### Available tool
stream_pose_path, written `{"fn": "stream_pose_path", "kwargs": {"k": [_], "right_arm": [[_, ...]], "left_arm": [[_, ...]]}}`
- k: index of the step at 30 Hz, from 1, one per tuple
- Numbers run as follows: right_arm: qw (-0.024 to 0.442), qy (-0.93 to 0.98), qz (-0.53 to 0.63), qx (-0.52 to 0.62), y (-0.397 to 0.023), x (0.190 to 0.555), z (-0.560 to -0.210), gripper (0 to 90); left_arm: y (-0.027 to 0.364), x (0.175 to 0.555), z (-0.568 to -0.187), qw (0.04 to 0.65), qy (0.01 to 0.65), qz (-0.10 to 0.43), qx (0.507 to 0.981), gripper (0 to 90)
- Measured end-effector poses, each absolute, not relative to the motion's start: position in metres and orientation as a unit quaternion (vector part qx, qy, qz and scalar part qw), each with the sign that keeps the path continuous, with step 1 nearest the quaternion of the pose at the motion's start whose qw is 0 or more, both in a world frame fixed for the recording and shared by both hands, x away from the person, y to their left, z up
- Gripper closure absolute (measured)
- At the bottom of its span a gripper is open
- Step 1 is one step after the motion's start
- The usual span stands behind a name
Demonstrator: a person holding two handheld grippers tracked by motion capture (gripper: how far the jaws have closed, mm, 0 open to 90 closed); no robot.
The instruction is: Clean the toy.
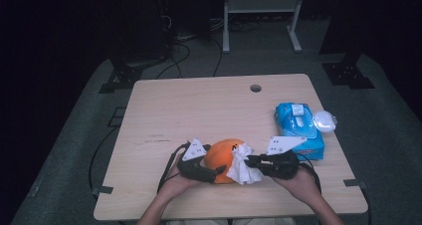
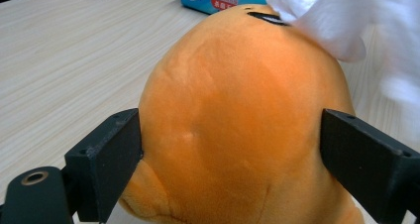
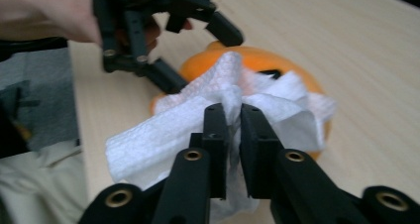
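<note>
At the near edge of the pale wooden table (image 1: 199, 105), around six o'clock in the high view, a person's two hands meet over a round orange plush toy (image 1: 222, 160). The toy is a soft, smooth dome of short fuzzy fabric with a faint seam low on its side and a black stitched mark near its top; it rests on the tabletop between the two tools. The left gripper (image 2: 230, 149), held in the left hand (image 1: 174, 184), has its black jaws spread wide and pressed against either flank of the toy, holding it steady. At about three o'clock from the toy, the right gripper (image 3: 233, 127), held in the right hand (image 1: 301, 180), has its jaws drawn close together, pinching a crumpled white textured wipe (image 3: 208, 115). The wipe is bunched and folded, with one flap trailing loose, and it lies against the toy's upper side, touching the area by the black mark. Farther back, toward two o'clock, a blue plastic pack of wet wipes (image 1: 297, 128) lies flat with its clear lid (image 1: 324, 120) flipped open to the side. Beyond that, near twelve o'clock, a small round hole (image 1: 256, 88) sits in the tabletop.
</note>
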State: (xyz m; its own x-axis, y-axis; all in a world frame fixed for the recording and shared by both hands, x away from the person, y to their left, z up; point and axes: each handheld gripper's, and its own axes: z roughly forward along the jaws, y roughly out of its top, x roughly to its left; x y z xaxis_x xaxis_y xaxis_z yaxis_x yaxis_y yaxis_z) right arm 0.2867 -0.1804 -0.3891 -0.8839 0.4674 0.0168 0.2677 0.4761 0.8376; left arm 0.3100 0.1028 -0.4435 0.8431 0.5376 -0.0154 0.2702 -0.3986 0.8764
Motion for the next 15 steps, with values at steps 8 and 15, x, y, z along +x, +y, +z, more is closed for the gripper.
{"fn": "stream_pose_path", "kwargs": {"k": [8, 15], "right_arm": [[0.134, 0.842, 0.468, 0.232, -0.175, 0.301, -0.404, 59.1], [0.176, 0.834, 0.463, 0.244, -0.16, 0.299, -0.424, 59.9]], "left_arm": [[0.099, 0.31, -0.444, 0.488, 0.233, 0.135, 0.83, 13.1], [0.102, 0.306, -0.435, 0.483, 0.227, 0.135, 0.835, 12.9]]}}
